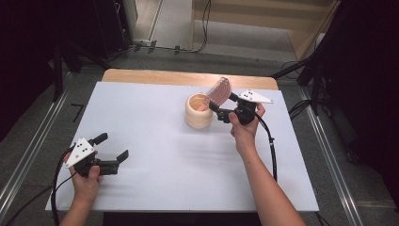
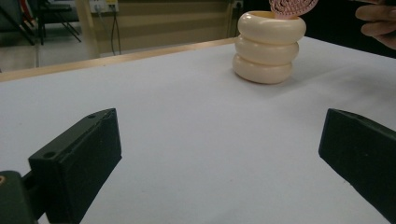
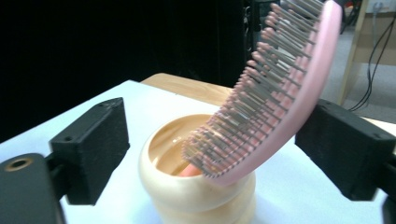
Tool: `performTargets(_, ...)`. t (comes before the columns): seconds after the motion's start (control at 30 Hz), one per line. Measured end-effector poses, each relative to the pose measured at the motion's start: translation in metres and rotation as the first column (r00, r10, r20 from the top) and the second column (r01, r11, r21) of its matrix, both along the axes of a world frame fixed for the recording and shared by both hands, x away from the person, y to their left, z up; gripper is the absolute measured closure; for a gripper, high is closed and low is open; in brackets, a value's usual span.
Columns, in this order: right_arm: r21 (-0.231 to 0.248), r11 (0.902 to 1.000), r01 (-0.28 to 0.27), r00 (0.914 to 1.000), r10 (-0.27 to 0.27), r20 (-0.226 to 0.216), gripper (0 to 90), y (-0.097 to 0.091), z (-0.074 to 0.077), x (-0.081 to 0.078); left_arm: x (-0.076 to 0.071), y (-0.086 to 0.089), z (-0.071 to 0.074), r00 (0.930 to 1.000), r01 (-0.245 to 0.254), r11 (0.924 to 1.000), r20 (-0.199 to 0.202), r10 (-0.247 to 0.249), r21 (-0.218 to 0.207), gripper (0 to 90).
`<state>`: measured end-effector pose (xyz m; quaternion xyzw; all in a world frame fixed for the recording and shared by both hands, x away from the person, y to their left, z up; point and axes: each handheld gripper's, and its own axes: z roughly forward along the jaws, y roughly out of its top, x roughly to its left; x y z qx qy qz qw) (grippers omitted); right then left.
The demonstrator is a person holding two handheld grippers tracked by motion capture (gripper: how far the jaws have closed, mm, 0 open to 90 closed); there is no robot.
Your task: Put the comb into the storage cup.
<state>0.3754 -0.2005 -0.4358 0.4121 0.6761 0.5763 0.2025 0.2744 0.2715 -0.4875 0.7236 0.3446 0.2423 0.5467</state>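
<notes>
A pink hairbrush (image 1: 220,89) stands handle-down in a cream ribbed cup (image 1: 197,115) at the table's far middle, its head leaning out to the right. My right gripper (image 1: 222,101) reaches in from the right with its jaws on either side of the brush head. In the right gripper view the brush (image 3: 280,93) leans between the jaws above the cup (image 3: 187,196); the left jaw stands well off the bristles and the right gripper (image 3: 219,140) is open. My left gripper (image 1: 112,147) rests open near the front left, nothing between its fingers (image 2: 79,158).
A white sheet (image 1: 164,155) covers the table, with a wooden strip (image 1: 188,77) along the far edge. Black cables trail from both grippers. In the left gripper view the cup (image 2: 268,51) stands far ahead, with the other hand (image 2: 378,23) beside it.
</notes>
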Motion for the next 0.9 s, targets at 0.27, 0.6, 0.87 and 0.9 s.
performTargets(0.27,-0.019,0.9997,-0.017,0.9998,0.016,-0.006,0.0,-0.007,-0.009,-0.016,0.000,0.000,0.000,1.0000,0.000,1.0000,0.001,0.000,-0.001,0.0)
performTargets(0.6,-0.036,0.9988,-0.034,0.9994,0.034,0.007,0.0,-0.020,-0.022,-0.034,0.000,0.000,0.000,1.0000,-0.002,1.0000,0.001,0.002,0.005,0.0)
performTargets(0.87,-0.053,0.9979,-0.038,0.9992,0.039,0.011,0.0,-0.026,-0.029,-0.050,0.000,-0.001,0.000,1.0000,-0.001,1.0000,0.003,0.001,0.007,0.0)
performTargets(0.9,-0.052,0.9978,-0.040,0.9991,0.041,0.009,0.0,-0.027,-0.030,-0.052,0.000,-0.001,0.000,1.0000,-0.002,1.0000,0.003,0.001,0.006,0.0)
